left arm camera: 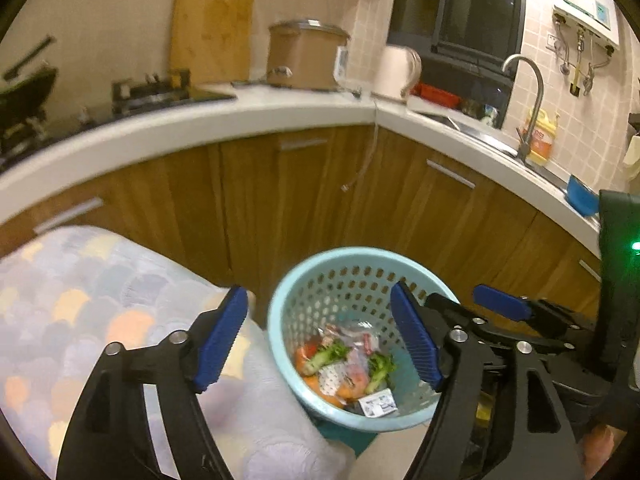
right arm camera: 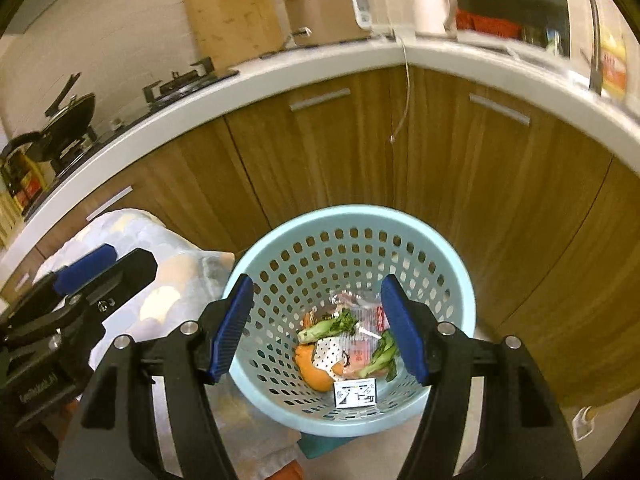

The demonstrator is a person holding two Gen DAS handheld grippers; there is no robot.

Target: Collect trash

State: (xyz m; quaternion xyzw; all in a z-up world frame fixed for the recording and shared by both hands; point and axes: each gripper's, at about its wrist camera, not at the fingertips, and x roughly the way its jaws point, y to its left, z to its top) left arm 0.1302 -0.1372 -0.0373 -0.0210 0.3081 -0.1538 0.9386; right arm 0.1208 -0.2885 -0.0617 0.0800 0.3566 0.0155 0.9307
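A light-blue perforated basket [left arm camera: 288,300] [right arm camera: 452,280] stands on the floor before the corner cabinets. It holds trash: green vegetable pieces [left arm camera: 326,356] [right arm camera: 328,326], orange peel [right arm camera: 314,372], crumpled plastic wrappers [right arm camera: 362,332] and a small white printed box [left arm camera: 378,402] [right arm camera: 356,392]. My left gripper [left arm camera: 320,340] is open and empty, above the basket's left side. My right gripper [right arm camera: 318,328] is open and empty, directly above the basket; it also shows at the right of the left wrist view [left arm camera: 504,306].
A table with a pastel scale-pattern cloth [left arm camera: 80,304] [right arm camera: 160,264] stands left of the basket. Wooden cabinets [right arm camera: 320,152] under a white counter [left arm camera: 240,120] curve behind. On the counter are a cutting board [left arm camera: 212,24], rice cooker [left arm camera: 304,54], stove [left arm camera: 152,92], kettle [left arm camera: 400,70] and sink faucet [left arm camera: 528,92].
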